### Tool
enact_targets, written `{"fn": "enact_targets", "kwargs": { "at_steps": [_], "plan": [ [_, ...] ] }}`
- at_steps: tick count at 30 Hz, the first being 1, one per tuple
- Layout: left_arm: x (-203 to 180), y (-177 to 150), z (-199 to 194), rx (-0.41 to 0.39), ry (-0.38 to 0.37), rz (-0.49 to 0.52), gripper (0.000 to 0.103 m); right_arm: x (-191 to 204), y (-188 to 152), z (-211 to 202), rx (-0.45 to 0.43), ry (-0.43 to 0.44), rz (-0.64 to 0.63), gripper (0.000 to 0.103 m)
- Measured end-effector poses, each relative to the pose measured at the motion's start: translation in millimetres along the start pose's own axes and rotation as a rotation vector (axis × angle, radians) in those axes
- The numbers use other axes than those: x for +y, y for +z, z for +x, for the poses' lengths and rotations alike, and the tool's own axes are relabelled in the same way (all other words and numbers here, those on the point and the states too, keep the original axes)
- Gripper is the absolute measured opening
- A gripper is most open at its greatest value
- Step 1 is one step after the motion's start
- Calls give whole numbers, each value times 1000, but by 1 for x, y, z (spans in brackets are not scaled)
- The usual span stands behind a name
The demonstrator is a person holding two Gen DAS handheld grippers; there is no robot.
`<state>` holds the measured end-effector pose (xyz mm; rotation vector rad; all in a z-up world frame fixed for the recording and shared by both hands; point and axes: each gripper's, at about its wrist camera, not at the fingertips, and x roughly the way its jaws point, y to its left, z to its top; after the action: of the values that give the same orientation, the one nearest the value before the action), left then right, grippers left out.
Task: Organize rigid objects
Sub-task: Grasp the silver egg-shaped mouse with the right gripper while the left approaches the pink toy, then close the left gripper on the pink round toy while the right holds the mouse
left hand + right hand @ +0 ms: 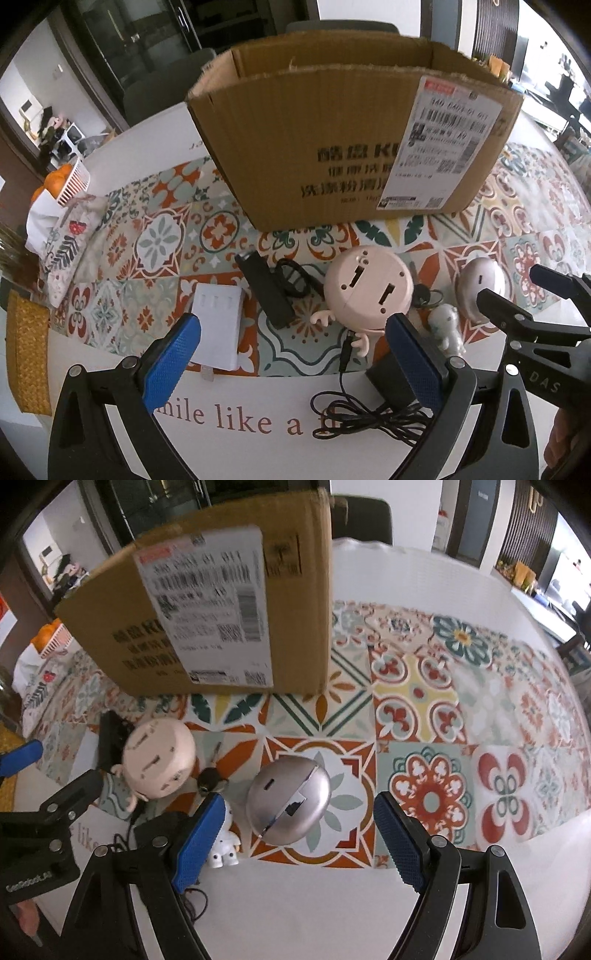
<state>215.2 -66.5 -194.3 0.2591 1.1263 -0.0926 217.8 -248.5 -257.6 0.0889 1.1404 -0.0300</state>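
Mouse [288, 800]: silver, upside down on the mat, just ahead of the right gripper [299, 834].
Handling: looks light, stiff, smooth-shelled; likely slippery, so pinch across its flanks.
Right fingers: spread, empty.
Left gripper [291, 347]: spread, empty.
Box [351, 147]: open-topped, behind.

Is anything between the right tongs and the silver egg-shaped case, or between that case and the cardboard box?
Nothing visible. The right tongs are open around the silver egg-shaped case, and only bare patterned mat lies between it and the open cardboard box.
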Motion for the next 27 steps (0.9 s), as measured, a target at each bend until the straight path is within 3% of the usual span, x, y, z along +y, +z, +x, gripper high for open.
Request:
{"fn": "enact_targets", "kwargs": {
  "at_steps": [9, 15, 20, 27],
  "plan": [
    [4, 0, 14, 23, 16, -12, 102, 0, 2, 25, 43, -5, 31, 81],
    [10, -1, 19, 28, 7, -30, 102, 4, 3, 36, 75, -6, 35, 72],
    [13, -4, 20, 23, -15, -31, 102, 8, 1, 38, 69, -7, 15, 58],
    [12, -6, 20, 28, -45, -9, 101, 16, -8, 32, 47, -9, 30, 58]
  ]
}}
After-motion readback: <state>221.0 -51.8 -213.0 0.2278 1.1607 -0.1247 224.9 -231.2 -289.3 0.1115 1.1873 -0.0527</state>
